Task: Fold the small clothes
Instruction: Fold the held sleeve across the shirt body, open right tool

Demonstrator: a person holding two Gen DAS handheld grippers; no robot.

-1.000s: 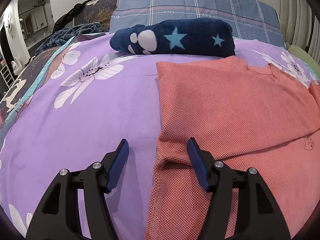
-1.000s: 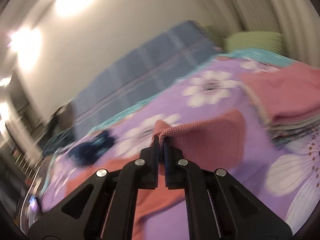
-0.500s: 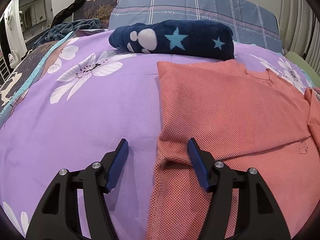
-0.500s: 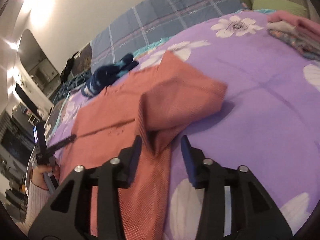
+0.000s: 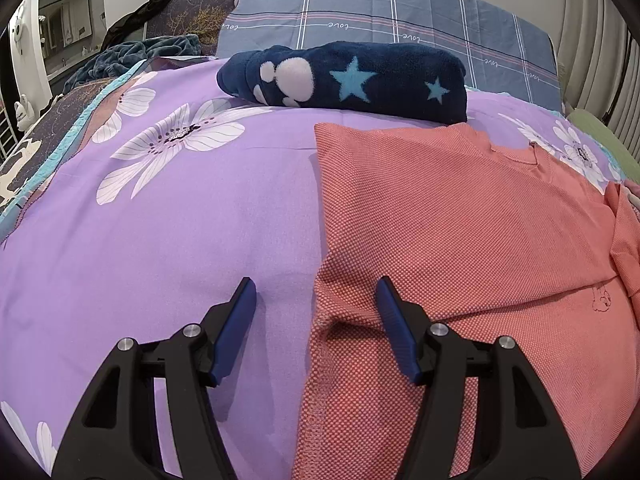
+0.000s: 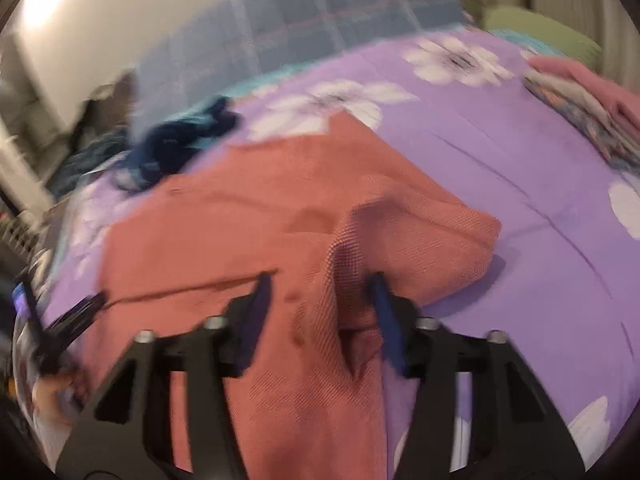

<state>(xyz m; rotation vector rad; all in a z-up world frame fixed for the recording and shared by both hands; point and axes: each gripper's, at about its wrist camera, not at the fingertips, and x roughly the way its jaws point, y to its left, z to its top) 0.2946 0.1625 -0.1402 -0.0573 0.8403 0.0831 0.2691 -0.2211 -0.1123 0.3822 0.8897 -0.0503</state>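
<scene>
A coral knit shirt [image 5: 460, 232] lies flat on the purple flowered bedsheet [image 5: 180, 240]. My left gripper [image 5: 316, 292] is open and straddles the shirt's left side edge: one finger over the sheet, the other over the fabric. In the blurred right wrist view the shirt [image 6: 240, 220] has its sleeve [image 6: 432, 216] folded in over the body. My right gripper [image 6: 320, 280] hovers low over it. Its jaws stand apart and are closing, with a raised ridge of sleeve fabric between them but not pinched. The left gripper [image 6: 68, 316] shows at that view's left edge.
A rolled navy blanket with stars [image 5: 348, 76] lies just beyond the shirt's top, before a blue plaid pillow [image 5: 400, 20]. A stack of folded clothes [image 6: 592, 96] and a green cushion [image 6: 540, 28] sit at the far right. A dark blanket [image 5: 132, 56] is heaped far left.
The right gripper held the sleeve up in shut jaws, then let it go. It has since come down over the shirt with its jaws apart. The left gripper stayed put.
</scene>
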